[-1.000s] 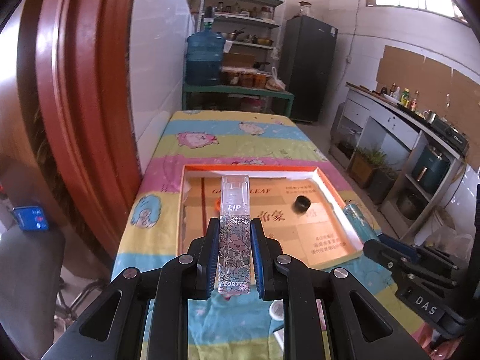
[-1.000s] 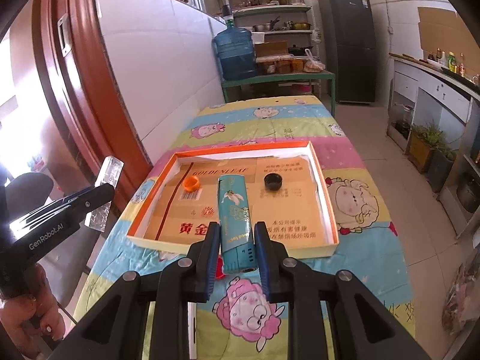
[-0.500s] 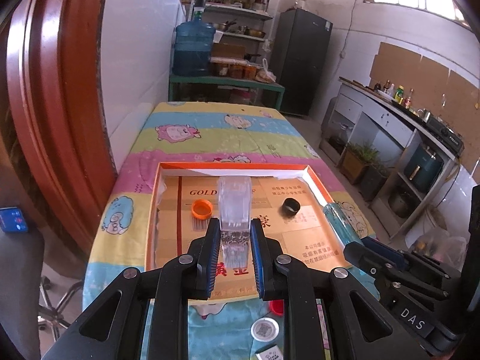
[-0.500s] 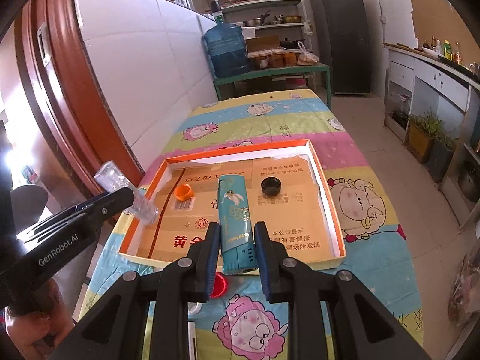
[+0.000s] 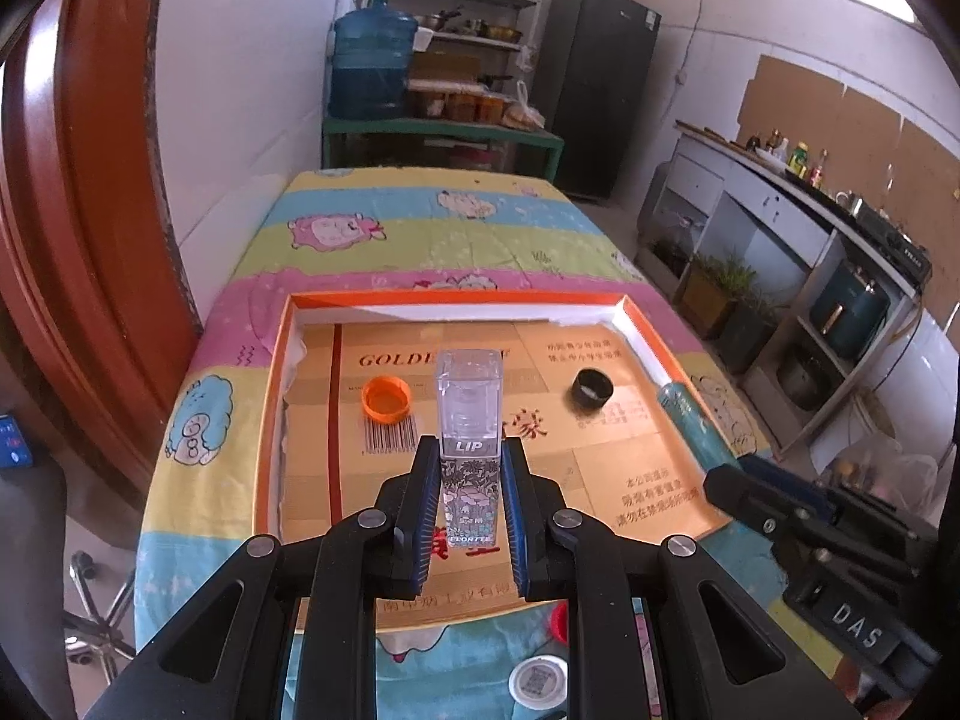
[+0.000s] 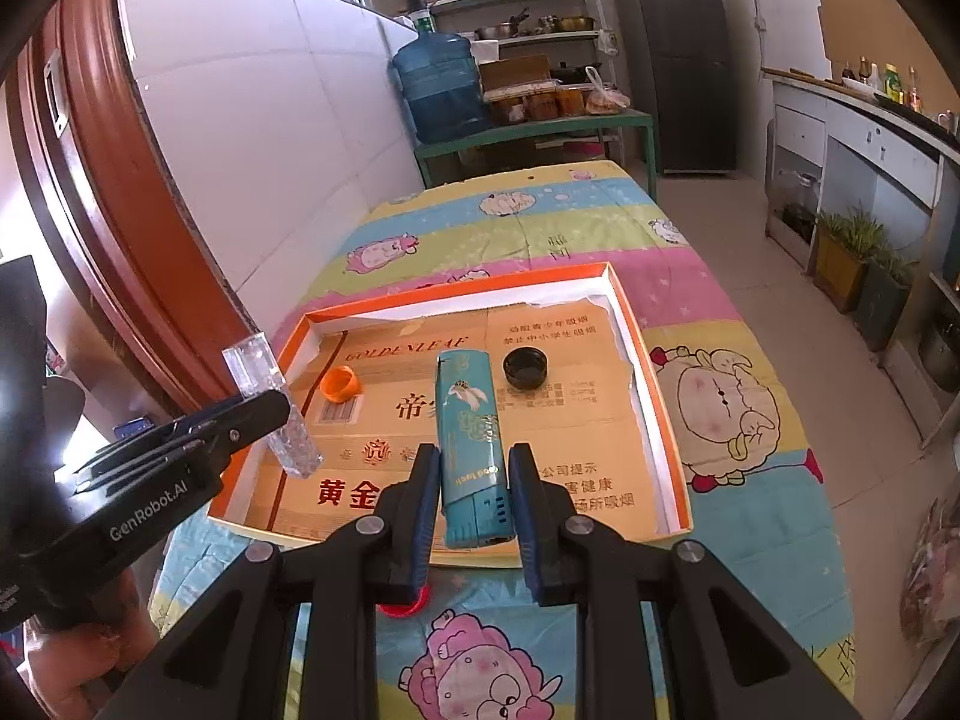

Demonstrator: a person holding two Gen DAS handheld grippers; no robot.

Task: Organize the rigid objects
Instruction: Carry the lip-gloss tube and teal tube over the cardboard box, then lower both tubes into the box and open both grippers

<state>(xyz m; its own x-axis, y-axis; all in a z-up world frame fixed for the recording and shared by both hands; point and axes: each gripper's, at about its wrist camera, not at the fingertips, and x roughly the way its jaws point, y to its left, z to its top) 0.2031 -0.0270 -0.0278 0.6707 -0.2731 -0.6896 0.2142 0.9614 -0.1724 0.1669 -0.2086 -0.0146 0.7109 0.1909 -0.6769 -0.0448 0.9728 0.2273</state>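
Clear plastic lip-gloss tube point(image 5: 468, 420), clamped in your left gripper point(image 5: 467, 480), above the tray point(image 5: 456, 299) for setting inside. Teal lighter point(image 6: 471, 450), clamped in your right gripper point(image 6: 474, 492), over tray's near edge.

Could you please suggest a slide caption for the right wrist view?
Right gripper holding a teal lighter above the orange-rimmed tray, left gripper alongside.

Clear square-capped lip gloss tube with floral print point(image 5: 468, 450): "LIP" on a band below the cap, "FLORTTE" at its base. Gold cardboard liner of the orange-rimmed shallow box point(image 5: 624, 480): "GOLDENLEAF" near the far edge, a barcode toward the left edge, Chinese print. Black left gripper point(image 6: 180, 450) body: "GenRobot.AI". Black right gripper point(image 5: 744, 489) body: "DAS".
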